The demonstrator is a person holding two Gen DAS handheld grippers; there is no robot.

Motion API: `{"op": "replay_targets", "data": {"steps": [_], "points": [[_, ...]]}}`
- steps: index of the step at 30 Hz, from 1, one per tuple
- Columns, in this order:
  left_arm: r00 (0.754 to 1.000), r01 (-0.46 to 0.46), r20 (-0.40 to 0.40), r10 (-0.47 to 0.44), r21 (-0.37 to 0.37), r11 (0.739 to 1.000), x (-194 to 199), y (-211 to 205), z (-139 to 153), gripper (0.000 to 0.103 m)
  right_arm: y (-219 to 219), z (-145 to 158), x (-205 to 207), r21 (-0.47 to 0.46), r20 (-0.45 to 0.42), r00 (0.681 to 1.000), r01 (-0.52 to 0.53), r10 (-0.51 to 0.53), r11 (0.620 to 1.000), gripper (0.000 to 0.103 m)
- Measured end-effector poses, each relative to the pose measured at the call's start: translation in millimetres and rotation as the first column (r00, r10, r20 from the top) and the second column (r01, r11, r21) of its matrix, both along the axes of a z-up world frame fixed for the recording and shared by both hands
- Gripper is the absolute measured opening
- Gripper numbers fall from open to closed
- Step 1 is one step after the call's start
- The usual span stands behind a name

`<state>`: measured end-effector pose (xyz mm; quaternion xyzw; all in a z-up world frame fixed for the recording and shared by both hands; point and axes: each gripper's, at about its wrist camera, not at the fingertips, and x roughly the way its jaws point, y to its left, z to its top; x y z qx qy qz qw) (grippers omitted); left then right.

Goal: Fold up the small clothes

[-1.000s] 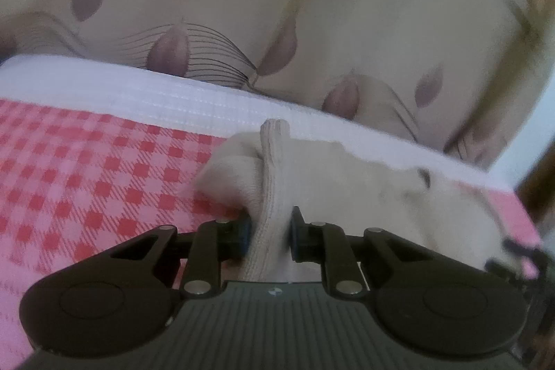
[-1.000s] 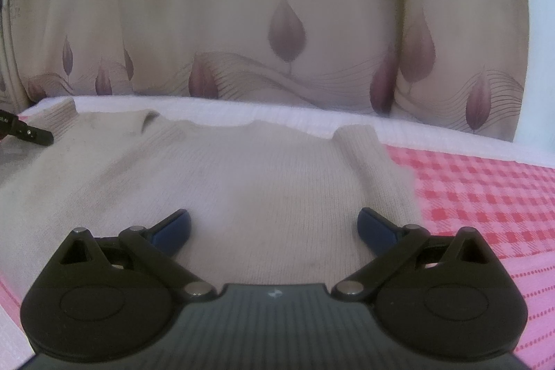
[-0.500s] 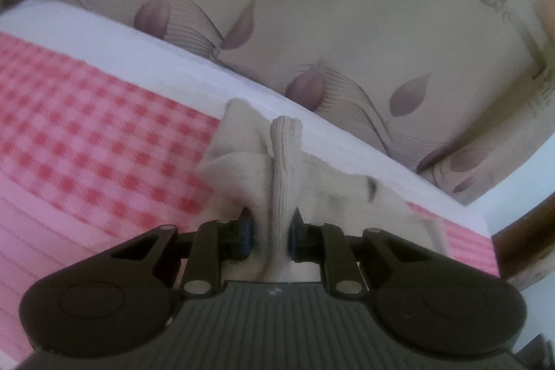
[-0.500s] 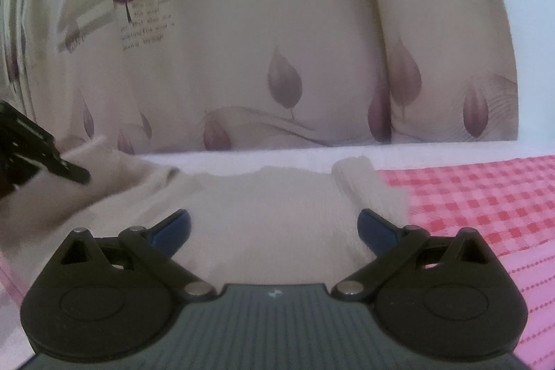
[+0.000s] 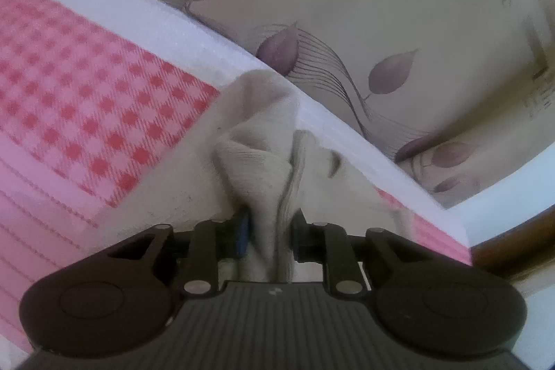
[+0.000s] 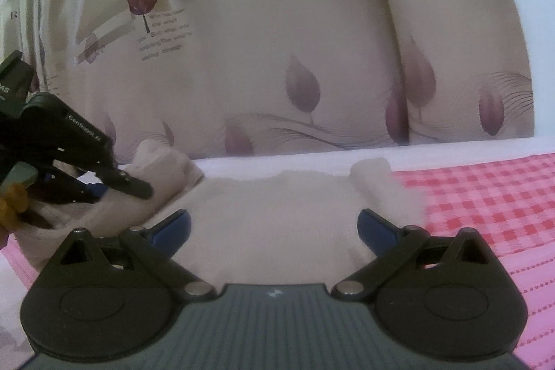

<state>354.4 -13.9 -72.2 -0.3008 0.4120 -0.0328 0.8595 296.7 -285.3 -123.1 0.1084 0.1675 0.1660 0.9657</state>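
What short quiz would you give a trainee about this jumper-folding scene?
1. True or false: the right claw is clamped on the cream knit sweater.
2. Which part of the sweater sits between the left claw's pads? A) hem B) bunched sleeve C) collar
3. Fill in: the sweater lies on a red and white ____ bedspread.

Key
1. False: its jaws stand wide apart above the sweater.
2. B; the jaws are opening with the sleeve between them.
3. Checked.

A cream knit sweater (image 6: 277, 224) lies on the bed's pink-and-red checked cover (image 6: 485, 196).
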Motion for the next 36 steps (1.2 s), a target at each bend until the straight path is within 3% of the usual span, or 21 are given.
{"op": "replay_targets", "data": {"steps": [2,5,8,11,13,15,17,24,27,29,31,33,36], "points": [[1.0,0.014,-0.008,-0.015,-0.072,0.997,2,4,-3,0.037,1,0,0,0.001,-0.004,1.0,-0.008,0.008,1.0,0.103],[0.998,0.058,0.003,-0.058,-0.116,0.992,3,8,-3,0.038,0,0,3,0.026,-0.028,0.998,-0.05,0.051,0.998,0.103],[0.995,0.099,0.021,-0.097,-0.183,0.978,0,13,-3,0.043,-4,4,-2,0.137,-0.048,0.99,-0.122,0.13,0.983,0.103],[0.986,0.149,0.105,-0.128,-0.221,0.964,-13,25,5,0.043,-7,9,-11,0.287,-0.017,0.984,-0.167,0.179,0.943,0.103],[0.971,0.184,0.184,-0.151,-0.183,0.966,-27,33,14,0.047,-2,11,-9,0.358,-0.027,0.975,-0.197,0.221,0.913,0.103],[0.944,0.199,0.288,-0.16,-0.111,0.974,-48,43,22,0.065,7,13,-3,0.395,-0.056,0.962,-0.225,0.268,0.891,0.103],[0.92,0.176,0.361,-0.153,-0.03,0.984,-67,51,20,0.076,19,17,4,0.399,-0.072,0.953,-0.242,0.293,0.884,0.103],[0.865,0.163,0.472,-0.169,0.054,0.985,-119,73,-28,0.077,60,22,40,0.4,-0.158,0.936,-0.231,0.314,0.887,0.103],[0.844,0.192,0.494,-0.208,0.085,0.978,-133,74,-42,0.077,76,17,56,0.417,-0.217,0.923,-0.207,0.318,0.885,0.087],[0.823,0.202,0.52,-0.229,0.108,0.973,-137,70,-48,0.077,85,13,62,0.415,-0.264,0.914,-0.182,0.309,0.891,0.059],[0.814,0.203,0.532,-0.234,0.116,0.972,-141,65,-54,0.079,92,12,64,0.426,-0.265,0.908,-0.19,0.323,0.884,0.053],[0.795,0.22,0.548,-0.259,0.137,0.966,-143,62,-53,0.087,101,12,65,0.412,-0.263,0.904,-0.21,0.337,0.887,0.051],[0.783,0.233,0.556,-0.28,0.155,0.96,-145,59,-54,0.092,111,15,66,0.383,-0.243,0.904,-0.242,0.351,0.891,0.049]]}}
